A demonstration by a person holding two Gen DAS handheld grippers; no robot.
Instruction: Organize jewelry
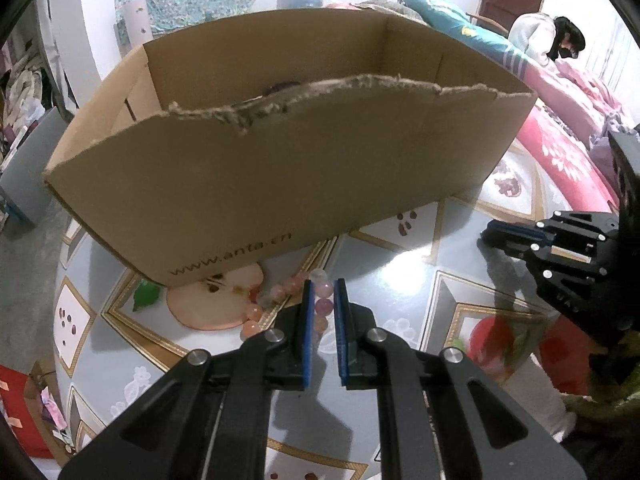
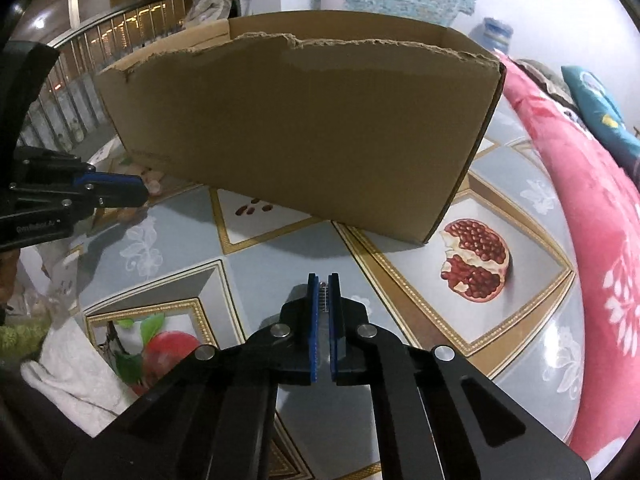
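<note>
Right now the left gripper (image 1: 322, 286) is clenched on a bead bracelet (image 1: 280, 300) of pink and pale round beads: a few beads sit squeezed between its blue-padded fingers (image 1: 307, 320), while the remainder of the loop trails out to the left over the bench (image 1: 400, 280). The bracelet lies on the bench's patterned covering, partly over a printed apple slice, just in front of the near wall of a cardboard box (image 1: 260, 184). The box is open-topped, with a torn, ragged upper edge on its near side, and it stands toward the far part of the bench.

The right gripper (image 2: 324, 280) is well to the right of the left one, near the front of the bench. Its fingers (image 2: 314, 320) are clenched too, and something thin and silvery, like a small coil or chain, shows in the narrow slit between the pads; what it is cannot be told. It points down at the bench covering, with a printed pomegranate (image 2: 474, 266) to its right.

A pink floral bedcover (image 2: 580, 200) runs along the right side, and a person (image 1: 548, 40) sits far off beyond it.
</note>
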